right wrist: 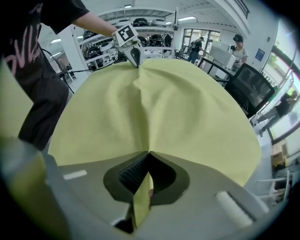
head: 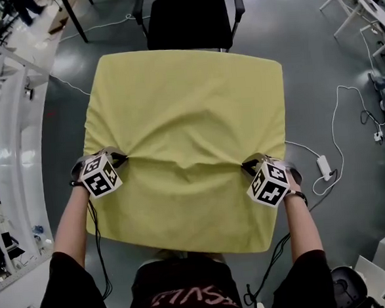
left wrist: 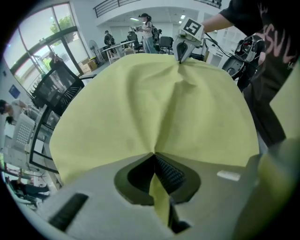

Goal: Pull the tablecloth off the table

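Observation:
A yellow tablecloth [head: 187,117] covers the whole small table. My left gripper [head: 122,158] is shut on a pinched fold of the cloth near its left edge; the fold [left wrist: 159,192] runs between the pads in the left gripper view. My right gripper [head: 247,166] is shut on a fold near the right edge, and that fold [right wrist: 140,192] shows between its pads in the right gripper view. Creases run across the cloth between the two grips. Each gripper view shows the other gripper across the cloth: the right gripper [left wrist: 180,60] and the left gripper [right wrist: 137,64].
A black chair [head: 189,15] stands at the table's far side. A white power adapter and cable [head: 325,167] lie on the grey floor to the right. White shelving [head: 7,130] runs along the left. People stand in the background of both gripper views.

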### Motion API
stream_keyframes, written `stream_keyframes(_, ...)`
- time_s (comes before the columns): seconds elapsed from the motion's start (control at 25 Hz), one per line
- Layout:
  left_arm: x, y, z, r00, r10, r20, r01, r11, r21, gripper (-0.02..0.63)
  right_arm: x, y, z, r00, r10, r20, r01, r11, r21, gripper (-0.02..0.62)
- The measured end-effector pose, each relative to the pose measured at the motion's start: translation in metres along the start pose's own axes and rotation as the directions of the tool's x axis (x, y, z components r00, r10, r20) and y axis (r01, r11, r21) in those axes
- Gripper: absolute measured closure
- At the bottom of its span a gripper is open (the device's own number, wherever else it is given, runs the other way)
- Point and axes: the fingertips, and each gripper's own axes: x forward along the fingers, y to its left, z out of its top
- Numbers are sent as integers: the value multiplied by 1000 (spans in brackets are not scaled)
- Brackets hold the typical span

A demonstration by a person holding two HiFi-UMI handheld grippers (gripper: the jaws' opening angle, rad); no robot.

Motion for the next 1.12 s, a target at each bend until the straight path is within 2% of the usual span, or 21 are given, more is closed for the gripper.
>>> stream_keyframes(0.48,-16,-9,-7,996,51,73,-48,998,-33,600,-17,13,3,994,-105,-5,105,993,50,580)
stream_keyframes(0.84,-39,-52,-26,994,56,96,-55,998,-7,600,-35,66,8,993,-115,-18,116,991,67,580)
stream_keyframes(1.12,-57,-102,-39,994,46,99,-48,999,12,600,-58,119,7,991,-130,-11,130,988,81,580)
